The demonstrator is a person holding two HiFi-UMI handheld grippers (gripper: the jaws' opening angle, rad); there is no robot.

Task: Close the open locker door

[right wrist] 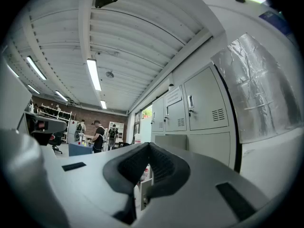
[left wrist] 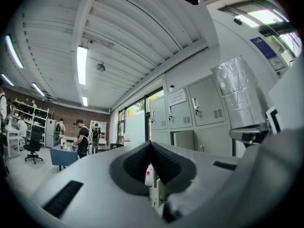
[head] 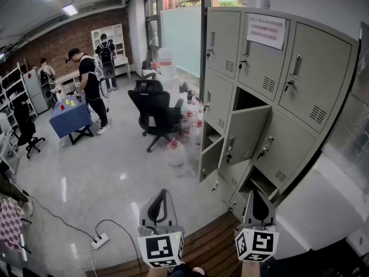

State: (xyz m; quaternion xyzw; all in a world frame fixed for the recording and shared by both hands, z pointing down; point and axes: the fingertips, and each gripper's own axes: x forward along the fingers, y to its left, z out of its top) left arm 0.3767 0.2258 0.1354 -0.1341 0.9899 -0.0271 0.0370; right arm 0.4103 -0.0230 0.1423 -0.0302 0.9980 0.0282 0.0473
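Note:
A bank of grey lockers [head: 300, 79] fills the right side of the head view. One middle-row door [head: 248, 134] hangs wide open, swung out to the left, and a smaller door [head: 211, 158] below it also stands ajar. My left gripper [head: 163, 193] and right gripper [head: 254, 193] are held low in front of the lockers, well short of both doors, each shut with nothing between its jaws. In the left gripper view the gripper [left wrist: 151, 144] points level toward the lockers, with the open door [left wrist: 185, 139] just right of its tips. The right gripper [right wrist: 149, 145] shows the same door [right wrist: 171, 141].
A black office chair [head: 153, 111] and several water jugs [head: 176, 152] stand left of the lockers. People [head: 89, 85] stand by a blue-covered table [head: 69, 114] further back. A power strip with cables [head: 99, 241] lies on the floor at my left, beside wooden boards [head: 207, 244].

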